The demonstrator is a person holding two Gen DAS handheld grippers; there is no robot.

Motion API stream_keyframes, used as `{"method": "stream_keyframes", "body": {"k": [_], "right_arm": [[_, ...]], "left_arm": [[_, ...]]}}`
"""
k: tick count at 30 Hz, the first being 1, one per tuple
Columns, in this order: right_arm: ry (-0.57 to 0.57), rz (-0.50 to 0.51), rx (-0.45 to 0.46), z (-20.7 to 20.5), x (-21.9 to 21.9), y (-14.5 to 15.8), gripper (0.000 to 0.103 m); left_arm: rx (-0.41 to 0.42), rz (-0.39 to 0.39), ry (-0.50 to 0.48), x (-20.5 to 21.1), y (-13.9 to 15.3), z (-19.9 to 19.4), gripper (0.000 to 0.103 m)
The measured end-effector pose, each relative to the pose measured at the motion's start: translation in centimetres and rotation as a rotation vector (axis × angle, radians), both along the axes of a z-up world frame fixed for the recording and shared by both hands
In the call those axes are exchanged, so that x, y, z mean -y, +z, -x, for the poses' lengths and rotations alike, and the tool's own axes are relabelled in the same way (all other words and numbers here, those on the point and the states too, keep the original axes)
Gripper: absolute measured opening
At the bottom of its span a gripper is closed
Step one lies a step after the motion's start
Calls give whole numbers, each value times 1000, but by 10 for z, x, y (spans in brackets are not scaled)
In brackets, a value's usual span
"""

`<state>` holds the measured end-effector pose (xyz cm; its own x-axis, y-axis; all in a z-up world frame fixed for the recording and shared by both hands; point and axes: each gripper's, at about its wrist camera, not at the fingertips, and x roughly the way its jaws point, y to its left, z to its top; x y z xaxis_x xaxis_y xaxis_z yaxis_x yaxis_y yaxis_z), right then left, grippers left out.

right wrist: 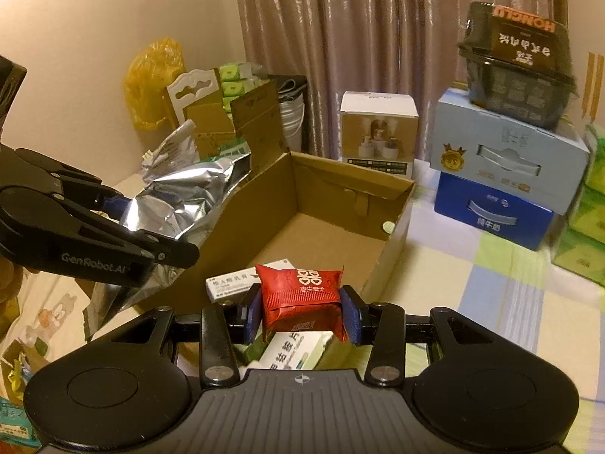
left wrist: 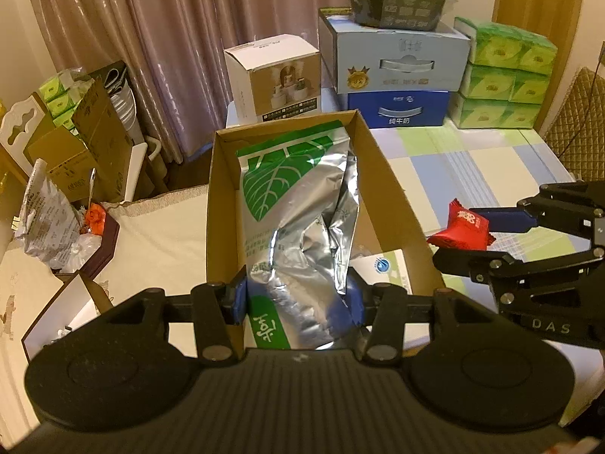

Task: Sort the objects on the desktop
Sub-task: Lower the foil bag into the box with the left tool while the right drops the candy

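Observation:
My left gripper (left wrist: 298,299) is shut on a silver and green foil bag (left wrist: 298,204), held over the open cardboard box (left wrist: 393,174); the bag hangs at the box's left wall in the right wrist view (right wrist: 181,200). My right gripper (right wrist: 300,312) is shut on a red candy packet (right wrist: 300,295), held above the box's near end. That packet also shows right of the box in the left wrist view (left wrist: 463,229). A white medicine box (right wrist: 242,280) lies inside the cardboard box (right wrist: 340,227) at its near end.
Stacked blue milk cartons (left wrist: 397,75) with a dark basket (left wrist: 397,0) on top, a white carton (left wrist: 276,75) and green tissue packs (left wrist: 503,75) stand behind the box. Cardboard boxes and bags (left wrist: 75,174) crowd the left. Another medicine box (right wrist: 295,352) lies below my right gripper.

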<state>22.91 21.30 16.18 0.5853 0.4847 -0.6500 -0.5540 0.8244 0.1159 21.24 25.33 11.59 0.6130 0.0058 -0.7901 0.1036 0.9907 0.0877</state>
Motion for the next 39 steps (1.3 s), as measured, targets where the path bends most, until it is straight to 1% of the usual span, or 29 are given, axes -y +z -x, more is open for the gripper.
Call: {"method": "stream_keyframes", "body": {"k": [13, 27, 29, 32, 33, 34, 39], "right_arm": [[-1, 1, -23, -37, -11, -22, 40], [-2, 3, -35, -52, -22, -38, 40], [-2, 4, -37, -54, -24, -41, 40], [-3, 6, -39, -54, -25, -42, 40], [-4, 8, -39, -54, -26, -42, 40], [-4, 9, -38, -54, -26, -42, 40], [-6, 6, -37, -55, -26, -42, 40]], "left_arm": [[-39, 2, 15, -13, -28, -39, 44], [-57, -1, 17, -20, -48, -59, 44], [-54, -4, 17, -20, -51, -62, 46], [-38, 4, 25, -23, -51, -63, 52], [-29, 5, 28, -24, -49, -62, 48], [-24, 6, 30, -25, -48, -62, 47], [-4, 2, 47, -33, -39, -56, 47]]}}
